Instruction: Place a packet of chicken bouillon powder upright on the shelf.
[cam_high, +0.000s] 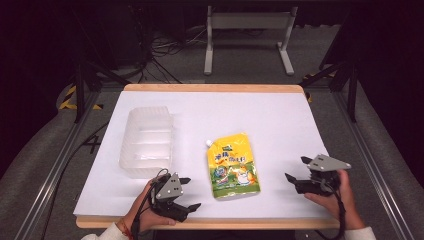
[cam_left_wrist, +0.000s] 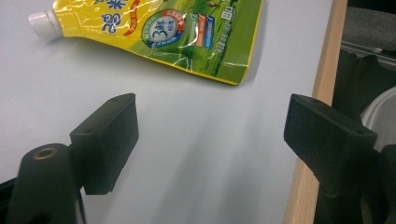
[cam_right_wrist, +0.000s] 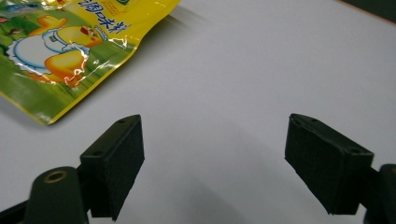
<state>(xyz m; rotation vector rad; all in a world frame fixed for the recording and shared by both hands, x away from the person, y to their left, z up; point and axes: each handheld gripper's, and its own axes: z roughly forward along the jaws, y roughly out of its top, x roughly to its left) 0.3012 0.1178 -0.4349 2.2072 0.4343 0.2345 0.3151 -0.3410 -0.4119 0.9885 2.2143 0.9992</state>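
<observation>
A: Going from the left, what did you have in front of you?

B: You had a clear, ribbed plastic tray (cam_high: 146, 142) well to the left of the yellow foil spout pouch with its cartoon duck print (cam_high: 232, 165). The tray looked thin and rigid, with moulded compartments, and it sat on the white table sheet (cam_high: 280, 120).

A: And the left gripper?

B: Your left gripper (cam_high: 187, 194) sat near the table's front edge, just left of the pouch's bottom corner, jaws spread wide with nothing between them. In the left gripper view, the pouch (cam_left_wrist: 159, 32) lay beyond the black jaw pads (cam_left_wrist: 109, 140), its white screw cap (cam_left_wrist: 43, 23) pointing away to one side.

A: Where was the pouch itself?

B: It lay flat on the sheet, midway between your two grippers, spout towards the tray.

A: How would you have expected it to handle?

B: I judged it soft and floppy, with a slick, crinkled foil skin. The filled belly would probably have sagged and slid under a pinch. You'd likely have done best gripping the flat sealed edge or the stiff spout neck.

A: And on the right?

B: Your right gripper (cam_high: 296, 169) rested well right of the pouch, jaws likewise wide apart and empty. The right gripper view showed the pouch's lower corner (cam_right_wrist: 56, 60) ahead of the pads (cam_right_wrist: 114, 163).
</observation>
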